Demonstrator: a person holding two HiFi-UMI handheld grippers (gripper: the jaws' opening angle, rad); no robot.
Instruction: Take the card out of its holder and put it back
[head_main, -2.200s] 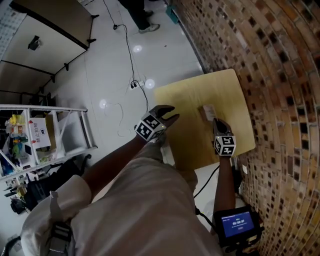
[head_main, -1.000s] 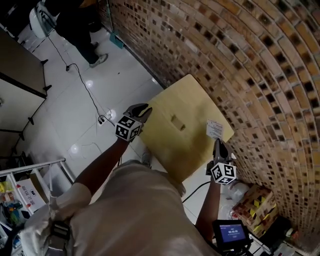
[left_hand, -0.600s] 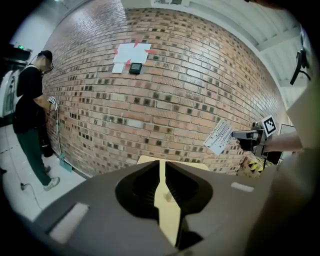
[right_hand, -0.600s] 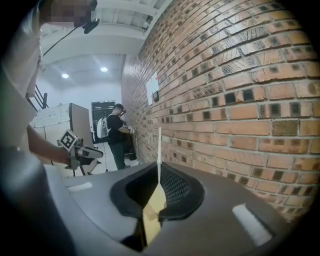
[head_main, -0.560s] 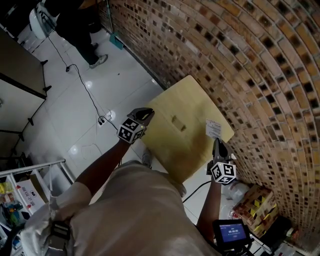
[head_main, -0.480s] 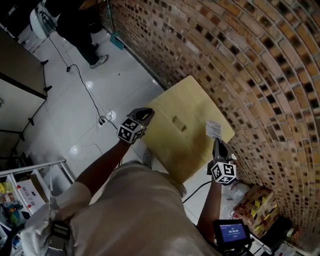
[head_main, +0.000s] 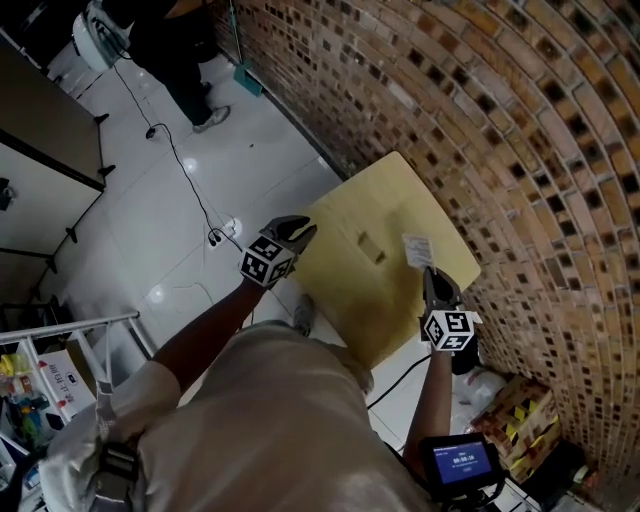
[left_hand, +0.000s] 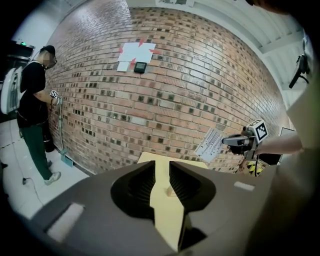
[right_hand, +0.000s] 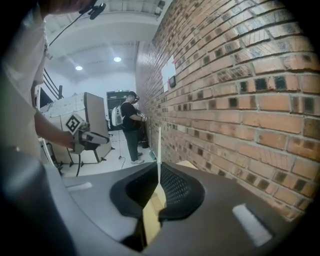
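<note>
Right gripper (head_main: 432, 282), fingers clamped on the card (head_main: 417, 250), has lowered it toward the holder (head_main: 372, 247) for reinsertion; left gripper (head_main: 299, 232) fingers just opened, empty.

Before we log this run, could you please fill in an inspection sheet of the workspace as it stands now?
Surface: pale wooden table against the brick wall; only the holder stands on it.
Job's things: card out of its holder, held in the air over the table; holder stands on the table without it.
Clutter: nothing seen on the table; loaded shelf rack off to the side.
Grippers: right gripper shut on the card; left gripper at the table's edge, jaws have just been opening, nothing between them.
Cables: black cable across the white floor.
Surroundings: brick wall; a person standing by it.
</note>
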